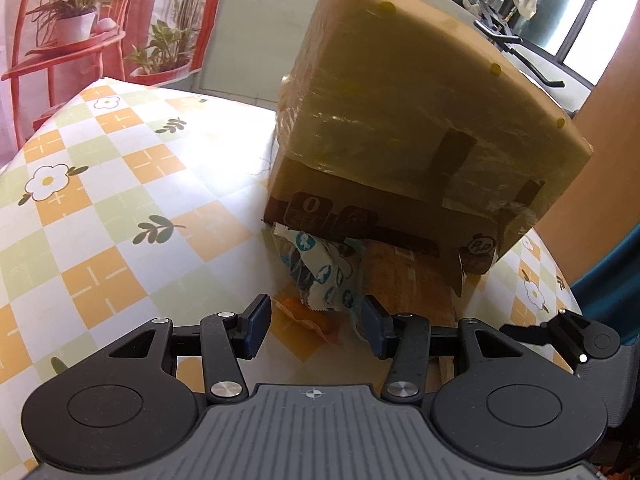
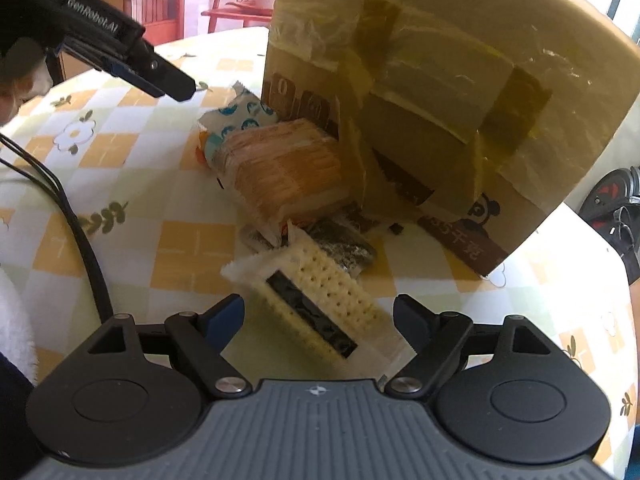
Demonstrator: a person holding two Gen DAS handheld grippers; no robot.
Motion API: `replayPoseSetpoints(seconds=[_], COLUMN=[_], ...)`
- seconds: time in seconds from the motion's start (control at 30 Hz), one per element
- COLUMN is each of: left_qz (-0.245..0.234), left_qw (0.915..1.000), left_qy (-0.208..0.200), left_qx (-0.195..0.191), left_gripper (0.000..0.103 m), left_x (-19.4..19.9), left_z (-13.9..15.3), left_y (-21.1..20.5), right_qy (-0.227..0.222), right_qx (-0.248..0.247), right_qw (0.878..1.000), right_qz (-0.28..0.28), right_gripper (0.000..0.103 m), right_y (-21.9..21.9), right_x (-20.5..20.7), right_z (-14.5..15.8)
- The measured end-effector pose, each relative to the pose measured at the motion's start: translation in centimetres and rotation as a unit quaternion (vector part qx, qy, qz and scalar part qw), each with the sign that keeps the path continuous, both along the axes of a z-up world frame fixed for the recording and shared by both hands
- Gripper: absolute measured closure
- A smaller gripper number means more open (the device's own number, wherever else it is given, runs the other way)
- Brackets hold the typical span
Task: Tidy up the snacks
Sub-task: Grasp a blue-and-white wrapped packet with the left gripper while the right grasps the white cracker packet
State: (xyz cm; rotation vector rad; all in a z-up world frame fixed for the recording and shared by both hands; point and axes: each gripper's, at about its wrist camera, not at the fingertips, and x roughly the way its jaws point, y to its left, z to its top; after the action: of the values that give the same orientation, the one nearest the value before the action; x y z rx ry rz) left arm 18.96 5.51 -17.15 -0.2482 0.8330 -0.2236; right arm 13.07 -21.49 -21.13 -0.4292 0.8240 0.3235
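A taped cardboard box (image 1: 420, 128) stands tilted on the table, with snack packets spilling from under it. In the left wrist view a white packet with blue print (image 1: 320, 268) and an orange packet (image 1: 308, 316) lie just ahead of my open, empty left gripper (image 1: 316, 320). In the right wrist view the box (image 2: 440, 100) rises behind a large orange-striped packet (image 2: 284, 168), a dark packet (image 2: 344, 244) and a clear cracker packet (image 2: 320, 300). My right gripper (image 2: 320, 320) is open with the cracker packet lying between its fingers, not clamped.
The table wears a checked orange, green and white cloth with flowers (image 1: 100, 200). The left gripper's body (image 2: 100, 40) and a black cable (image 2: 80, 240) show at the left of the right wrist view. A window and a red plant stand are behind.
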Motion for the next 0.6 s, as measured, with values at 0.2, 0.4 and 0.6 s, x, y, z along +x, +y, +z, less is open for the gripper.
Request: replayPoseSetpoints(seconds=[0.2,0.4,0.6], left_qz=[-0.008,-0.001,-0.004], left_qw=[1.0,1.0,1.0], left_qy=[-0.001,0.002,0.003], left_qx=[0.005,0.004,0.005], left_gripper=[0.051,0.051,0.051], left_x=[-0.1,-0.1,0.0], left_z=[0.1,0.0,-0.1], left_y=[-0.3,-0.1,-0.1], right_qy=[-0.013,-0.006,-0.02], right_qx=[0.036,0.106,0.124], right_qw=[0.999,0.991,0.982], right_qz=[-0.035,-0.087,-0.141], right_gripper=[0.024,0.027,0.038], right_y=[-0.7,-2.1,-3.8], right_x=[0.7,1.8,1.2], right_z=[-0.5,-0.8,-0.5])
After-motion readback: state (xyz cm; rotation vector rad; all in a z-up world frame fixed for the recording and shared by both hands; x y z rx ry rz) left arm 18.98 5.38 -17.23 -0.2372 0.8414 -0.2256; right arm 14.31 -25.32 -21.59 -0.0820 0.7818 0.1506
